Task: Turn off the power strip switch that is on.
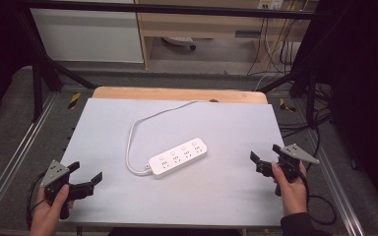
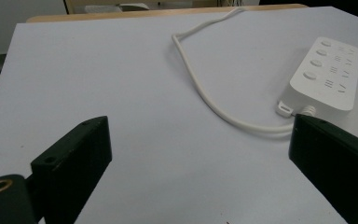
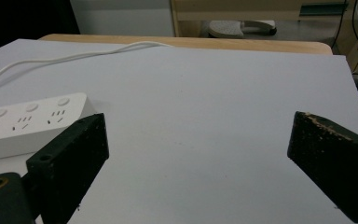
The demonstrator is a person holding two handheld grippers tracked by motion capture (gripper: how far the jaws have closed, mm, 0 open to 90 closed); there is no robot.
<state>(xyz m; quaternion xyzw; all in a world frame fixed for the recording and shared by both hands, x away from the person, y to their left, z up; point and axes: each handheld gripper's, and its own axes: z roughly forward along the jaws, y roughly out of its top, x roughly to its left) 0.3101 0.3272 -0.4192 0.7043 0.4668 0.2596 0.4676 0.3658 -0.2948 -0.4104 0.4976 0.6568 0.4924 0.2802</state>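
High view: left hand-held gripper (image 1: 84, 173) and right hand-held gripper (image 1: 265, 155) gaping, level, flanking power strip (image 1: 178, 157).

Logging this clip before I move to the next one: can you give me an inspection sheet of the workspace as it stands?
Surface: pale grey sheet over a wooden table.
Job's things: white power strip lying flat mid-sheet, nothing plugged in.
Clutter: nothing seen.
Grippers: left hand-held gripper and right hand-held gripper both open, holding nothing, near the sheet's front corners.
Cables: power strip cord loops left, then runs off the far edge.
Surroundings: dark frame bars, wooden furniture, floor wiring behind.
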